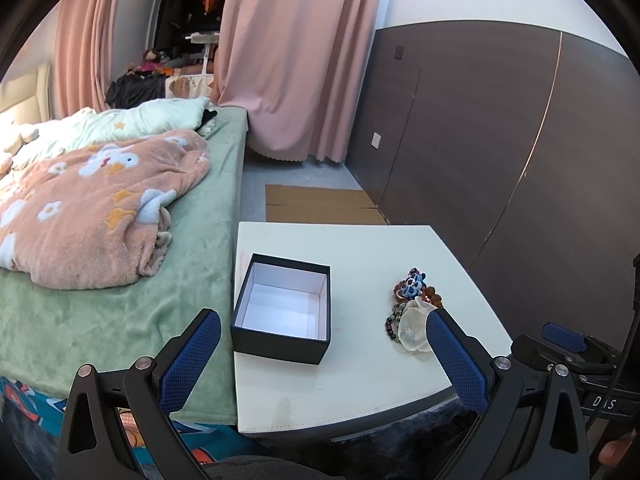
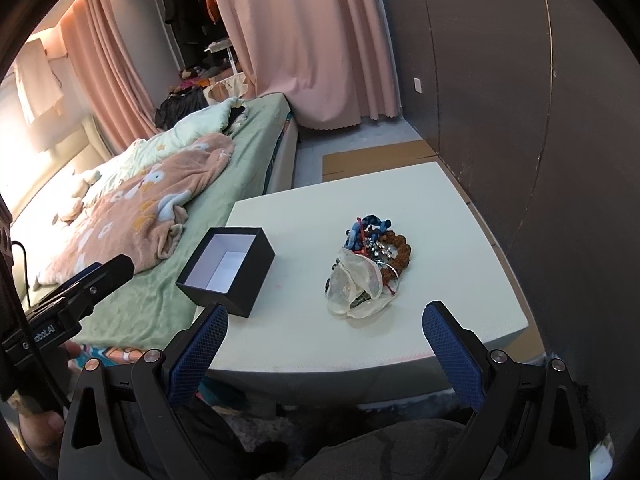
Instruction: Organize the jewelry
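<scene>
**Jewelry unsorted, box empty**

Left gripper (image 1: 320, 354) and right gripper (image 2: 324, 340) both spread wide, holding nothing, at the near table edge. Jewelry pile (image 2: 366, 270) lies right of the open black box (image 2: 226, 270), well apart; box probably staged as receptacle. White table (image 2: 460, 240) stands beside the bed (image 2: 240, 168); pink curtains (image 2: 304, 40) far.

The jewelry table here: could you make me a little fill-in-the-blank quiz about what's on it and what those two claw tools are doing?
1. The black box on the white table is open and ____ inside.
2. The jewelry pile lies on the table, ____ the box.
3. Both the left gripper and the right gripper have their jaws ____.
4. Next to the table stands a ____ with a pink blanket.

Missing words: empty; outside; open; bed
</scene>
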